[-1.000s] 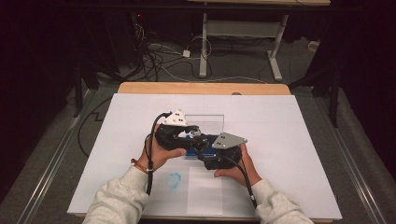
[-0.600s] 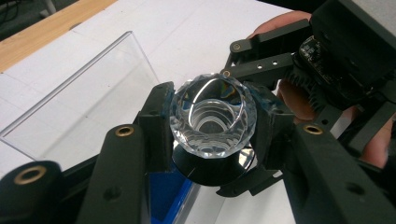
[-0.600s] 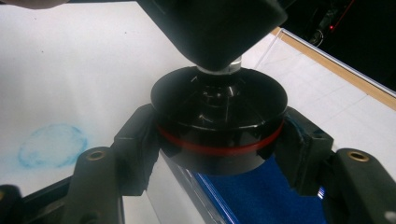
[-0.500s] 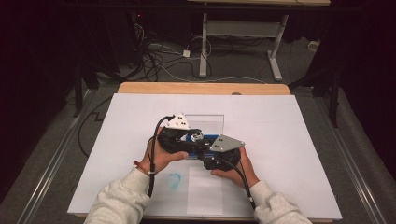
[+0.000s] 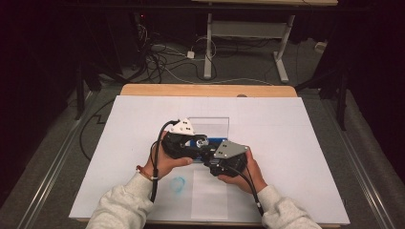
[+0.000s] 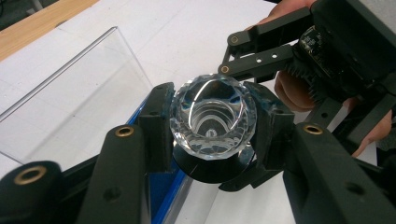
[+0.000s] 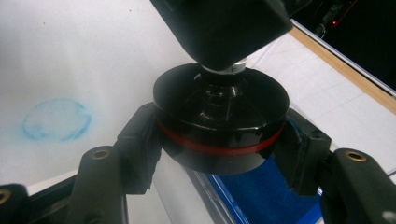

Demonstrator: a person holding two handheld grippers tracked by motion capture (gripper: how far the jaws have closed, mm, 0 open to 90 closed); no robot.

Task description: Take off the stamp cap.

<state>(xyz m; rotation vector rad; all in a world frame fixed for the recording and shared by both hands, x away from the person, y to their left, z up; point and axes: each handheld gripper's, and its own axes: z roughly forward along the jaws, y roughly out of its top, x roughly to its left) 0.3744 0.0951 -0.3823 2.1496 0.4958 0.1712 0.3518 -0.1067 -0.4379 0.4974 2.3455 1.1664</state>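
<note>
A clear faceted glass knob [image 6: 212, 116] sits squeezed between the pads of my left gripper [image 6: 212, 122]. Below it, on a short stem, is a round black base with a red band [image 7: 219, 112]. My right gripper [image 7: 219, 140] has just been closing and now clamps that base from both sides. In the high view the left gripper [image 5: 203, 143] and right gripper [image 5: 211, 155] meet nose to nose at the table's middle. The piece between them is hidden by the hands.
A clear plastic tray [image 5: 208, 125] with a blue pad [image 7: 254, 186] lies right under the grippers; its wall [image 6: 70, 88] rises at the left. A blue smudge [image 5: 177, 184] marks the white table sheet [image 5: 296, 129] near the front. Cables and table legs are on the floor beyond.
Both hands stay together over the tray. From the high view I can make out no clear shift of either gripper.
</note>
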